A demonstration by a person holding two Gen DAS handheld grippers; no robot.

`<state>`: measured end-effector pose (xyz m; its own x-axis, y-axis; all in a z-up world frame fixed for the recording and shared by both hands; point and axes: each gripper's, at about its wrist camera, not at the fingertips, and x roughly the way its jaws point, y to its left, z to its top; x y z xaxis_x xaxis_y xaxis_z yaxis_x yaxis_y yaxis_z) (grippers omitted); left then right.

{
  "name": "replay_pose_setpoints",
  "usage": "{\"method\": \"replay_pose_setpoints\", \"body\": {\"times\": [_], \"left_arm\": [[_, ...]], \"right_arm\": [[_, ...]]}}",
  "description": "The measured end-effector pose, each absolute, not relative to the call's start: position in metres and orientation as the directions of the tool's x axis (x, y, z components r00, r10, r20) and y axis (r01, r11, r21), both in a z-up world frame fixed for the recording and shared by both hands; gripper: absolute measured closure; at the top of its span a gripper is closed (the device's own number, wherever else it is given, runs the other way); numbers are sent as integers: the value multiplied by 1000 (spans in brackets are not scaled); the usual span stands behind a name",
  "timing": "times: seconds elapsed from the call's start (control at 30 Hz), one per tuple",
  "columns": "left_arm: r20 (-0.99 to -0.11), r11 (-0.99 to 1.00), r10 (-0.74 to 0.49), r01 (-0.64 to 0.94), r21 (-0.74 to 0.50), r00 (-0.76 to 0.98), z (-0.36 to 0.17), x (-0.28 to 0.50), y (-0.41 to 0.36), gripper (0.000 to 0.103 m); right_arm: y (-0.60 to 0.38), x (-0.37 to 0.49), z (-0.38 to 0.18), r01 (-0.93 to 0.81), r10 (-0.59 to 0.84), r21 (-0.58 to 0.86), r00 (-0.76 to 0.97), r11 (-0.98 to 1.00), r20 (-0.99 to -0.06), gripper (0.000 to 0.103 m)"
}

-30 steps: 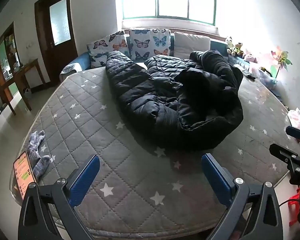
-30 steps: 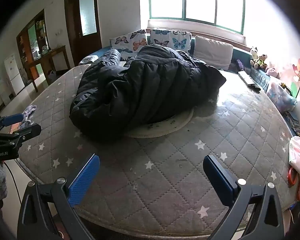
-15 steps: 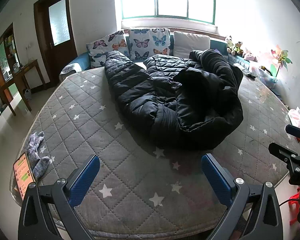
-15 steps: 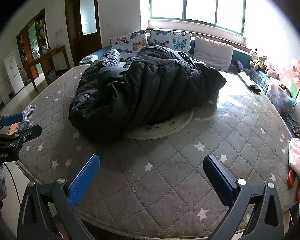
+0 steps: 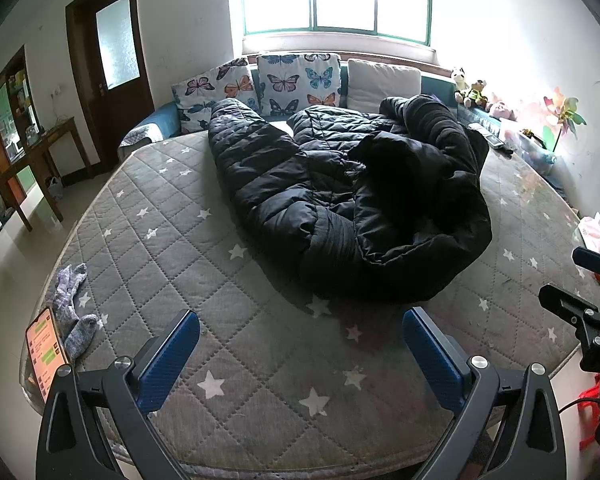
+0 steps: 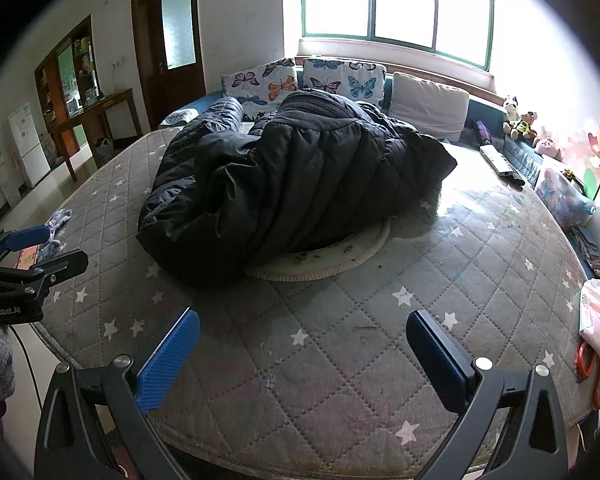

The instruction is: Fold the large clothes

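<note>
A large black puffer jacket (image 5: 340,196) lies crumpled in a heap on a grey star-quilted mattress (image 5: 204,280). It also shows in the right wrist view (image 6: 284,192), partly over a round white mat (image 6: 340,256). My left gripper (image 5: 300,356) is open and empty, above the mattress's near edge, short of the jacket. My right gripper (image 6: 300,356) is open and empty, also short of the jacket. Each gripper shows at the edge of the other's view.
A phone (image 5: 44,354) and grey socks (image 5: 74,308) lie at the mattress's left edge. Butterfly pillows (image 5: 296,84) and a white pillow (image 5: 384,84) line the back. A remote (image 6: 500,160), toys (image 6: 520,118), a plastic bag (image 6: 598,312) and scissors (image 6: 592,368) sit on the right side.
Both grippers have drifted slightly; the jacket sits a little higher in the left view and a little lower in the right view. The jaws stay open. The jacket has not moved.
</note>
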<state>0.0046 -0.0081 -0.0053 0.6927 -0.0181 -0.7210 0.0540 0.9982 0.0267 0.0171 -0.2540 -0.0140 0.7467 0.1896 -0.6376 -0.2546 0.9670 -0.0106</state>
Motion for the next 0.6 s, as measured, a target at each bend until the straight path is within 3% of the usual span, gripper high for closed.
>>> {"method": "replay_pose_setpoints", "body": {"times": [0.6], "left_arm": [[-735, 998, -12, 56, 36, 678, -9, 20, -7, 0]], "right_arm": [[-248, 26, -15, -272, 191, -22, 732, 962, -654, 0]]}}
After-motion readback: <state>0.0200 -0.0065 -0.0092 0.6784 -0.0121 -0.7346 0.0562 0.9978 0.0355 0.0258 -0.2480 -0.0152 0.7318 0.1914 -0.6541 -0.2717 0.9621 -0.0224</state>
